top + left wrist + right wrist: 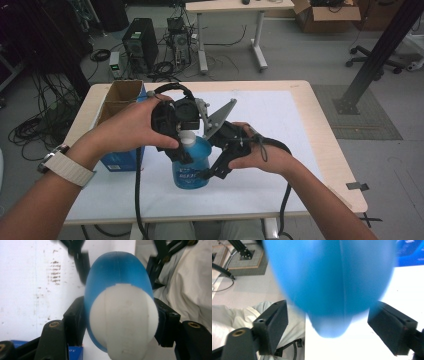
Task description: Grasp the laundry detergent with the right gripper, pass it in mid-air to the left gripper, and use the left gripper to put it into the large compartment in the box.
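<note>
Blue bottle (190, 167) upright on white table (280, 150), left gripper (120, 322) clamped on its white cap (125, 320), right gripper (332, 327) jaws spread, flanking the bottle's body without touching.

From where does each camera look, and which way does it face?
High view: above the person's side, looking forward and down at the table; forearms, both hands.
Left gripper view: on the left tongs, looking along the jaws; they clamp the bottle's white cap.
Right gripper view: on the right tongs, jaws apart.
All share the bottle.
</note>
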`<state>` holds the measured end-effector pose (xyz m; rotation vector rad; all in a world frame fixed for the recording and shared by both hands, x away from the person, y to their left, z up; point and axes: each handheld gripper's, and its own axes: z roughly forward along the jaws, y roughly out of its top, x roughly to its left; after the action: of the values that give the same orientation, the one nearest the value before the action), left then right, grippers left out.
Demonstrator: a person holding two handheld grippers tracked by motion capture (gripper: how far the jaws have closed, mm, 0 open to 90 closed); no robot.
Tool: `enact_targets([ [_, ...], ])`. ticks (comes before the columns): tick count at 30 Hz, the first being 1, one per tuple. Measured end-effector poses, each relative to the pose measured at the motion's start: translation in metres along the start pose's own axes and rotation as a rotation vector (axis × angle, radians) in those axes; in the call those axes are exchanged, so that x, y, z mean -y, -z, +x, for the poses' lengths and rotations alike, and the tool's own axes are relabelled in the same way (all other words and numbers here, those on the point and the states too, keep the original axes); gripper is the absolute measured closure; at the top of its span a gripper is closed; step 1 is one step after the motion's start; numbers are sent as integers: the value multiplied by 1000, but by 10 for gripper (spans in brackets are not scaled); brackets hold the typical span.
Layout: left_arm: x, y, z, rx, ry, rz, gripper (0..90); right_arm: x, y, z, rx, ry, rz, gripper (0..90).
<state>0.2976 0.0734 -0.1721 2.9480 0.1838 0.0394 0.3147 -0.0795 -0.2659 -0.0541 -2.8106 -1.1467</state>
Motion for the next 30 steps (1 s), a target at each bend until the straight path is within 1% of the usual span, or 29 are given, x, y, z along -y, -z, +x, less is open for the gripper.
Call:
enact_targets([
  [3, 4, 2, 3, -15, 37, 16, 381, 7, 9, -1, 17, -12, -4, 108],
  [7, 9, 9, 5, -41, 80, 25, 381, 16, 18, -2, 42, -22, 29, 74],
  [9, 10, 14, 7, -54, 117, 25, 381, 21, 23, -3, 54, -31, 45, 72],
  [10, 11, 17, 8, -63, 128, 35, 381, 23, 25, -3, 61, -35, 51, 69],
  [11, 12, 20, 9, -73, 153, 34, 381, 26, 28, -3, 68, -40, 58, 69],
  [12, 12, 22, 10, -80, 168, 36, 381, 28, 30, -3, 73, -43, 63, 69],
  [14, 14, 30, 14, -103, 210, 43, 381, 34, 34, -3, 87, -55, 78, 64],
  [16, 16, 38, 17, -116, 243, 59, 382, 39, 39, -4, 109, -64, 97, 46],
  [17, 18, 42, 19, -124, 263, 61, 381, 42, 42, -4, 121, -67, 108, 37],
  [18, 19, 46, 20, -132, 278, 62, 381, 45, 44, -5, 133, -60, 118, 36],
  [19, 20, 50, 22, -140, 292, 69, 381, 48, 46, -5, 140, -55, 129, 36],
  [20, 21, 54, 23, -148, 309, 66, 381, 51, 49, -5, 144, -60, 136, 36],
  [24, 27, 67, 30, -159, 373, 78, 381, 61, 58, -6, 163, -76, 165, 36],
  [28, 33, 75, 34, -163, 437, 78, 381, 70, 63, -7, 173, -96, 202, 37],
  [30, 36, 78, 37, -162, 473, 86, 381, 75, 65, -8, 180, -105, 218, 37],
])
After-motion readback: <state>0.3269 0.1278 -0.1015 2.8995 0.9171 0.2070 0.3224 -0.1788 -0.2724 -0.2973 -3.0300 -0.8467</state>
